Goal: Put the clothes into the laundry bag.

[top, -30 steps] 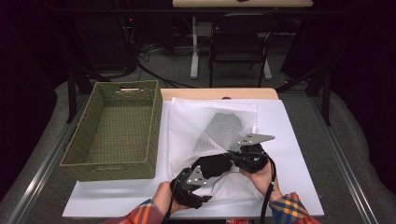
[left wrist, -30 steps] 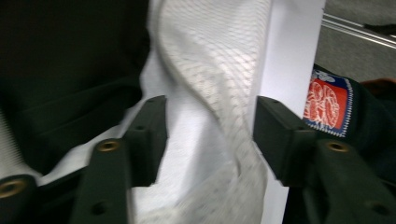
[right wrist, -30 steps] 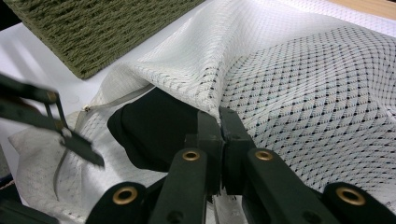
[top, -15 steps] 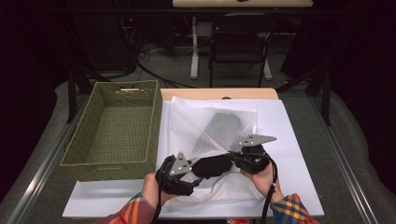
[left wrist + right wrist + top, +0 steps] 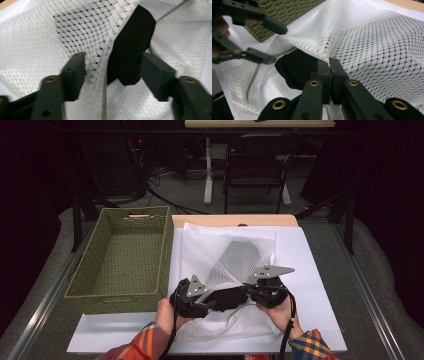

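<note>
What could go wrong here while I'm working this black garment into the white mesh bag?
The right gripper is shut on a thin fold of the mesh bag; that edge might slip free and let the opening collapse. The left gripper stands open with both the bag's edge and the black garment between its jaws, so closing now could pinch mesh and cloth together. The garment's end hangs out of the opening and may slide back out.
</note>
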Demonstrator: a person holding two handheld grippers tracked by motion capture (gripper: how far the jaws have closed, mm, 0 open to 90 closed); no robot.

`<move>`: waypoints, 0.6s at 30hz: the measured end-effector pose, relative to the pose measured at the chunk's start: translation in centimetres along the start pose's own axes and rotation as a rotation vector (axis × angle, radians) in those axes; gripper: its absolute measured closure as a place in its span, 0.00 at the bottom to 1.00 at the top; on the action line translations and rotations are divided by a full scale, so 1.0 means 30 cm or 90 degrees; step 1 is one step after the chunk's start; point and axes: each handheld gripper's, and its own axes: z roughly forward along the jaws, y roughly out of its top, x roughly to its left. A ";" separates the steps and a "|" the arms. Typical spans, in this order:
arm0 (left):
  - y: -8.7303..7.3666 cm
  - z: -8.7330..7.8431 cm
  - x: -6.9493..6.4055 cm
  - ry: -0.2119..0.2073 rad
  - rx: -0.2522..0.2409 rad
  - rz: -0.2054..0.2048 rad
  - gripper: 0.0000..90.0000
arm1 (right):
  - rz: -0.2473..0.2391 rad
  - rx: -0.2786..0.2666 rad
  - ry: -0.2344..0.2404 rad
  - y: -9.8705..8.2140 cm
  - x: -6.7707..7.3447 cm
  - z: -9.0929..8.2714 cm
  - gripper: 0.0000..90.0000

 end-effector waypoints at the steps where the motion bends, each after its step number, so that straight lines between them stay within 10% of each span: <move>1: -0.001 0.005 0.004 -0.003 0.002 -0.003 0.51 | 0.000 0.000 0.000 0.000 0.000 0.000 0.99; 12: -0.008 0.034 0.017 -0.025 0.000 0.005 0.97 | 0.001 0.001 0.000 -0.002 0.002 -0.001 0.99; 18: -0.008 -0.002 0.025 -0.034 -0.016 0.014 0.98 | 0.002 0.000 0.002 -0.004 0.007 -0.012 0.99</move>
